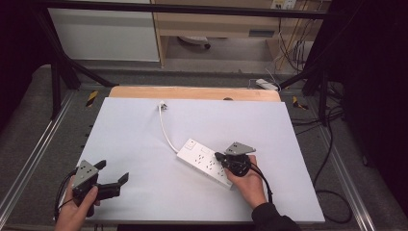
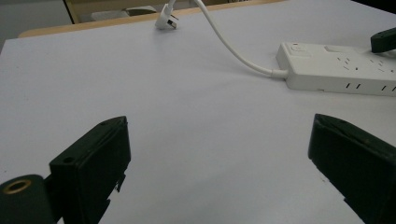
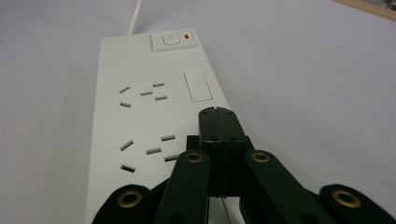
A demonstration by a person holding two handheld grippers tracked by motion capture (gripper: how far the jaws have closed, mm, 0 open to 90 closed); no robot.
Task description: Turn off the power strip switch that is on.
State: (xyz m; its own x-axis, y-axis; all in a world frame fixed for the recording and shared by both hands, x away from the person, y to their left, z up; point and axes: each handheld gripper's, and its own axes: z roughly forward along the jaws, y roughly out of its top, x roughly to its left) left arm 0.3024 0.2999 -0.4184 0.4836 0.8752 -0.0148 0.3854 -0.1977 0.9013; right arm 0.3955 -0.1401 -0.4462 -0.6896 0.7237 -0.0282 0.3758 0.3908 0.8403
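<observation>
1. High view: a white power strip (image 1: 206, 162) lies at an angle on the pale table (image 1: 134, 144). Its white cord (image 1: 166, 132) runs toward the far edge and ends in a plug (image 1: 163, 105) lying loose on the surface. The right gripper (image 1: 220, 157) sits over the near end of the strip, held by the right hand (image 1: 248, 182), fingers pressed together with nothing between them and their tips over the strip's top face. The left gripper (image 1: 113, 174) is well apart from the strip, near the front left corner of the table, held by the left hand (image 1: 77, 207), fingers spread wide and empty.

2. Left gripper view: the two black fingers (image 2: 91, 165) stand far apart with just bare table between them. The power strip (image 2: 336, 70) is ahead and off to the right of the fingers, its cord (image 2: 229, 44) curving away to the plug (image 2: 166, 21) at the far edge. A dark bit of the other gripper (image 2: 384, 39) pokes in above the strip at the right edge.

3. Right gripper view: the fingers (image 3: 219, 128) are closed flat against each other, holding nothing. The power strip (image 3: 140, 121) is right under and ahead of them, tips over its top near a blank rectangular panel (image 3: 197, 86). The outlet slots are just left of the fingers, and the switch (image 3: 170, 39) with its little red light is further ahead at the cord end. Can't tell if the tips actually touch the strip.
</observation>
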